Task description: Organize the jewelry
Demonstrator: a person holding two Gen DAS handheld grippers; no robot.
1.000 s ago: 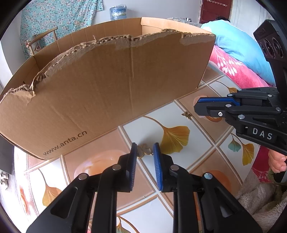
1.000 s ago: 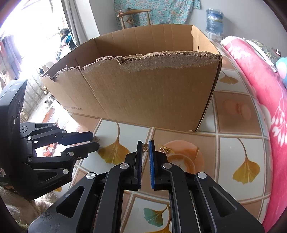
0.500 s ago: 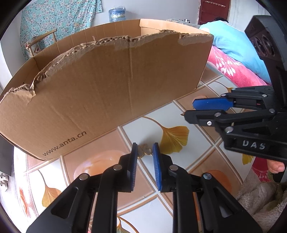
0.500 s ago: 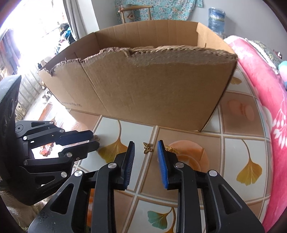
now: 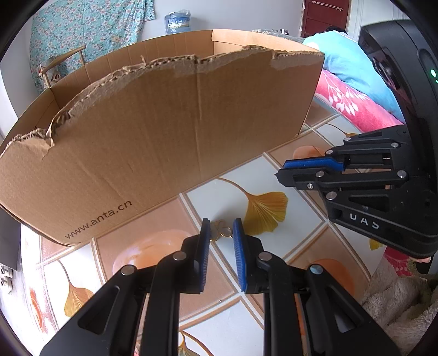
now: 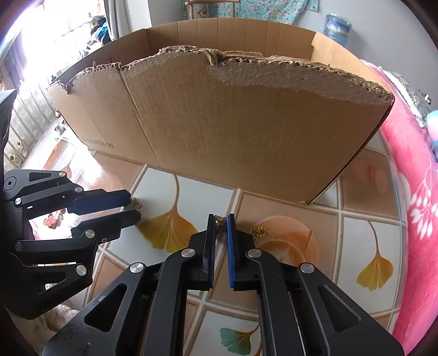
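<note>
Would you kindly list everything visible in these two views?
cardboard box: one, brown, torn rim, back of the table
table: one, ginkgo-leaf tiles, under everything
butterfly charm: one, gold, between the right tool's pads
chain piece: one, gold, tabletop right of charm
rings: linked pair, gold, between the left tool's pads
blanket: one, pink, right edge
left tool: one, black, blue pads, gripping the rings
right tool: one, black, blue pads, jaws just closed on the charm

A tablecloth (image 6: 364, 235) printed with ginkgo leaves covers the work surface. A pink floral blanket (image 6: 416, 208) lies along its right edge. A light blue pillow (image 5: 353, 68) rests on the blanket. A water bottle (image 5: 177, 22), a chair (image 5: 58, 64) and a floral curtain (image 5: 82, 30) stand behind.
</note>
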